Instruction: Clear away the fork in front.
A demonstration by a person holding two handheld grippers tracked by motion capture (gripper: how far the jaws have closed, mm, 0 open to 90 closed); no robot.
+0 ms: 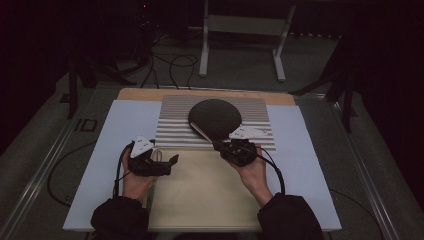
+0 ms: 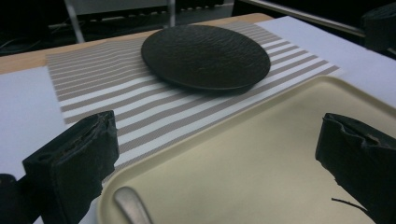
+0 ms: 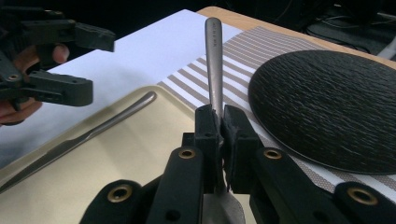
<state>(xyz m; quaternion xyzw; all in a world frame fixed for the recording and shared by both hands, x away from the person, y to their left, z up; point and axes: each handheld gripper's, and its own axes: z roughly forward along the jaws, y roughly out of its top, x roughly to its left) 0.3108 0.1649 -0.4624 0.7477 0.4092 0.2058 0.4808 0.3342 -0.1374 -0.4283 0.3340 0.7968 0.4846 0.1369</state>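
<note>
My right gripper [image 1: 221, 145] [image 3: 220, 116] is shut on a metal utensil [image 3: 213, 56] near its broad end. The thin handle [image 1: 202, 132] sticks out over the striped placemat [image 1: 175, 120], beside the black plate [image 1: 215, 117] [image 3: 327, 102]. My left gripper [image 1: 167, 160] [image 2: 217, 140] hovers open over the left side of the beige tray [image 1: 210, 190] [image 2: 261, 158], with nothing between its fingers. A second metal utensil [image 3: 93, 135] lies in the tray along its left rim; its rounded end [image 2: 130, 210] shows just below my left gripper. The left gripper [image 3: 100, 65] also appears open in the right gripper view.
White paper [image 1: 125, 125] covers the table on both sides of the placemat. A wooden edge [image 1: 150, 93] runs along the back. Cables [image 1: 170, 65] and a metal frame [image 1: 245, 30] are on the floor beyond the table.
</note>
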